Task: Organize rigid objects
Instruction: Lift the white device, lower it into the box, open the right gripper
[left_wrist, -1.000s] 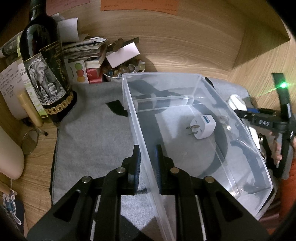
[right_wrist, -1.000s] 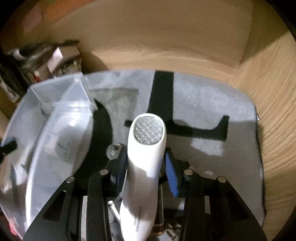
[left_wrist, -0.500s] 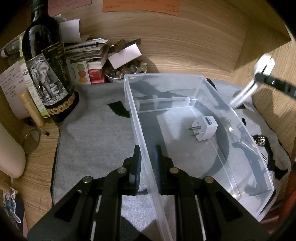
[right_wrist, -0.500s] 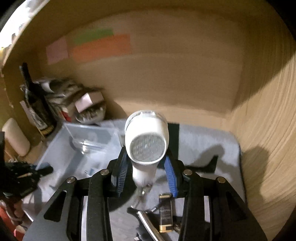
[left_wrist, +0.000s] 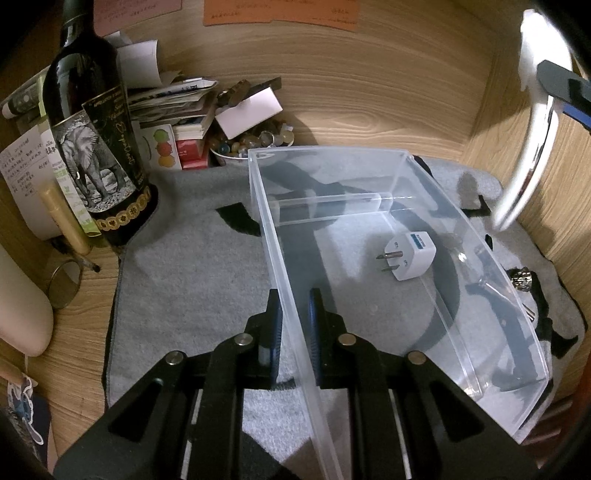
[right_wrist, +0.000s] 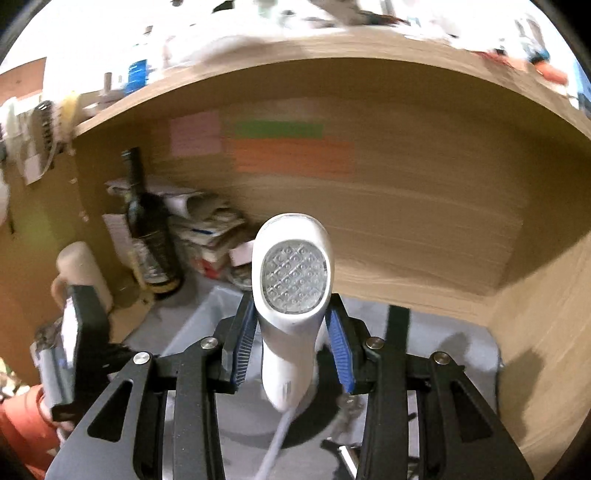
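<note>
My left gripper (left_wrist: 293, 325) is shut on the near left wall of a clear plastic bin (left_wrist: 491, 266) that rests on a grey mat (left_wrist: 192, 266). A white plug adapter (left_wrist: 408, 256) lies inside the bin. My right gripper (right_wrist: 291, 350) is shut on a white handheld device (right_wrist: 293, 295) with a round textured face, held high in the air above the mat. The device also shows, blurred, at the top right of the left wrist view (left_wrist: 532, 122). The bin shows low behind the device in the right wrist view (right_wrist: 207, 321).
A dark wine bottle (left_wrist: 92, 147) with an elephant label stands at the mat's left, beside a stack of papers and boxes (left_wrist: 177, 110) and a bowl of beads (left_wrist: 251, 142). Small metal items (left_wrist: 522, 278) lie on the mat right of the bin. Wooden walls enclose the nook.
My right gripper has lifted the white device from the mat up high and tilted it upright. My left gripper has stayed clamped on the bin wall, almost still.
</note>
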